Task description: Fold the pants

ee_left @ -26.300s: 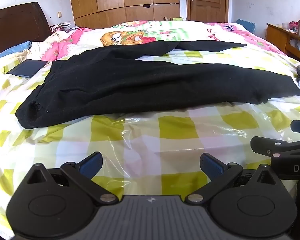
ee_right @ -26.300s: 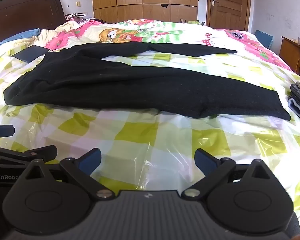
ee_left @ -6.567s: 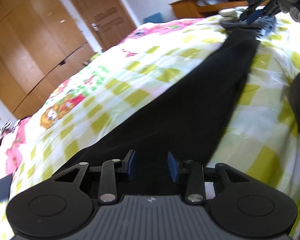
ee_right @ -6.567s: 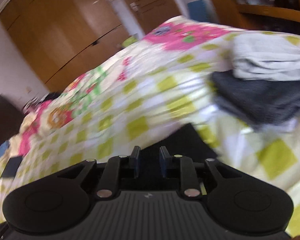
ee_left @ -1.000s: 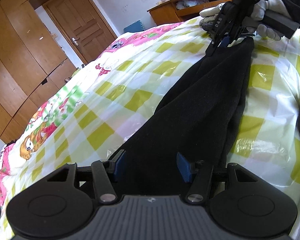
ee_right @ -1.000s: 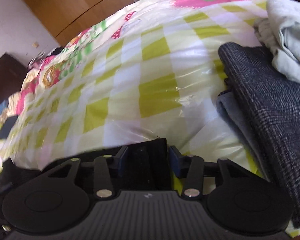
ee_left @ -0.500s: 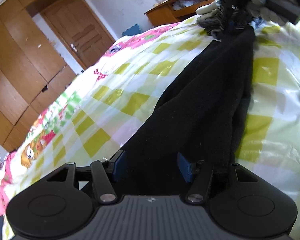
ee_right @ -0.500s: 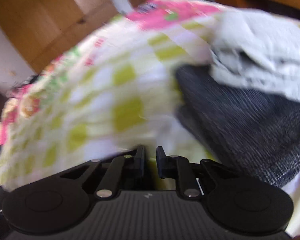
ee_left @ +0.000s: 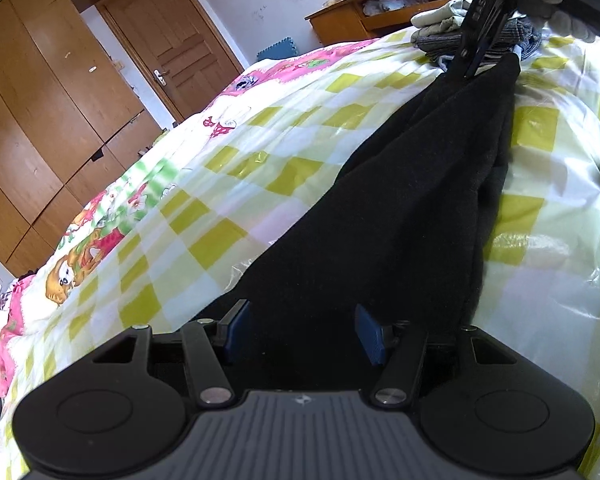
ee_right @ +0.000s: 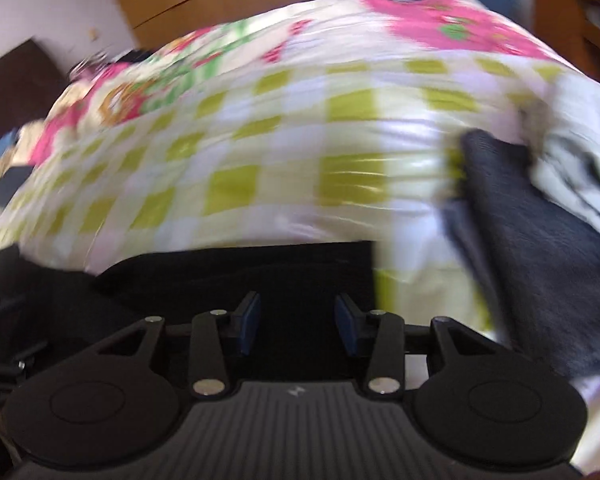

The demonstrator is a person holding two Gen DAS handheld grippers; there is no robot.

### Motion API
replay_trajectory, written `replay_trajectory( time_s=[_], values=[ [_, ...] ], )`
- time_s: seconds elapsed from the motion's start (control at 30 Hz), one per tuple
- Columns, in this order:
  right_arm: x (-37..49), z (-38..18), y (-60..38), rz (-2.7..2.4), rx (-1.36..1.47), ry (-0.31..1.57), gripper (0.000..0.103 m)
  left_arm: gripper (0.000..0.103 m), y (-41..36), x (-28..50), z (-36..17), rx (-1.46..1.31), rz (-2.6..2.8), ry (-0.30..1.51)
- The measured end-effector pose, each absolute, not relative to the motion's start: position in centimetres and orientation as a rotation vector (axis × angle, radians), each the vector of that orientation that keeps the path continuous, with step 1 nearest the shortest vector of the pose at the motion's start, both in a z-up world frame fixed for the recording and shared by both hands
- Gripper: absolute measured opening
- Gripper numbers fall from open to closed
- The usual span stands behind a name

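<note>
Softly, matte black pants (ee_left: 412, 200) cross glossy checked bedcover (ee_left: 260, 152).

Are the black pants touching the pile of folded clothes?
Cannot tell. In the left wrist view the pants end right by the pile, but the right hand-held gripper hides the spot.

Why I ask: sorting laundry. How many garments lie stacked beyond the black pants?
2 clearly: a light grey one on top, a dark grey one beneath; others may hide.

we see the pants (ee_left: 400, 208) lying lengthwise on the bed (ee_left: 228, 168); a clothes pile (ee_left: 444, 38) sits past their far end, a wardrobe (ee_left: 40, 100) behind the bed.
</note>
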State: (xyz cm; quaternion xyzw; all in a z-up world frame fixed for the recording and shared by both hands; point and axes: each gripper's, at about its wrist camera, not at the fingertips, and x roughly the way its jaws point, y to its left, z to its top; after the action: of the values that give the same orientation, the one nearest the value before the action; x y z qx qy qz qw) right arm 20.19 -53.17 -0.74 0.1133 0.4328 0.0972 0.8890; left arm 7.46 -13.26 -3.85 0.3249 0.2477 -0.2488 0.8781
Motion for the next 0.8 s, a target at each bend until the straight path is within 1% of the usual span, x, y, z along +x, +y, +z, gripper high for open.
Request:
replay_trajectory(
  time_s=[0.3, 0.5, 0.53, 0.6, 0.7, 0.73, 0.77, 0.8],
  values=[
    [21.9, -2.0, -53.9, 0.252, 0.294, 0.910, 0.044, 0.070, -13.9, 7.7, -3.8, 0.710, -0.514, 0.526],
    [22.8, -1.7, -53.3, 0.279, 0.230, 0.924, 0.044, 0.070, -14.1, 7.7, -3.8, 0.719, -0.514, 0.528],
    [22.9, -1.7, -53.3, 0.274, 0.214, 0.937, 0.042, 0.070, -14.1, 7.7, -3.8, 0.717, -0.514, 0.530],
    [23.2, -2.0, -53.3, 0.266, 0.177, 0.974, 0.043, 0.070, -14.0, 7.7, -3.9, 0.715, -0.517, 0.531],
    [23.7, -2.1, -53.6, 0.299, 0.251, 0.979, 0.044, 0.071, -13.9, 7.8, -4.0, 0.712, -0.518, 0.531],
    [24.0, -2.0, -53.6, 0.316, 0.281, 0.982, 0.038, 0.071, -13.9, 7.8, -4.0, 0.714, -0.519, 0.530],
    [24.1, -1.8, -53.6, 0.340, 0.312, 0.976, 0.024, 0.070, -13.9, 7.8, -4.0, 0.715, -0.519, 0.529],
    [24.1, -1.6, -53.6, 0.363, 0.336, 0.969, 0.019, 0.070, -13.9, 7.8, -4.0, 0.714, -0.518, 0.530]
  ],
)
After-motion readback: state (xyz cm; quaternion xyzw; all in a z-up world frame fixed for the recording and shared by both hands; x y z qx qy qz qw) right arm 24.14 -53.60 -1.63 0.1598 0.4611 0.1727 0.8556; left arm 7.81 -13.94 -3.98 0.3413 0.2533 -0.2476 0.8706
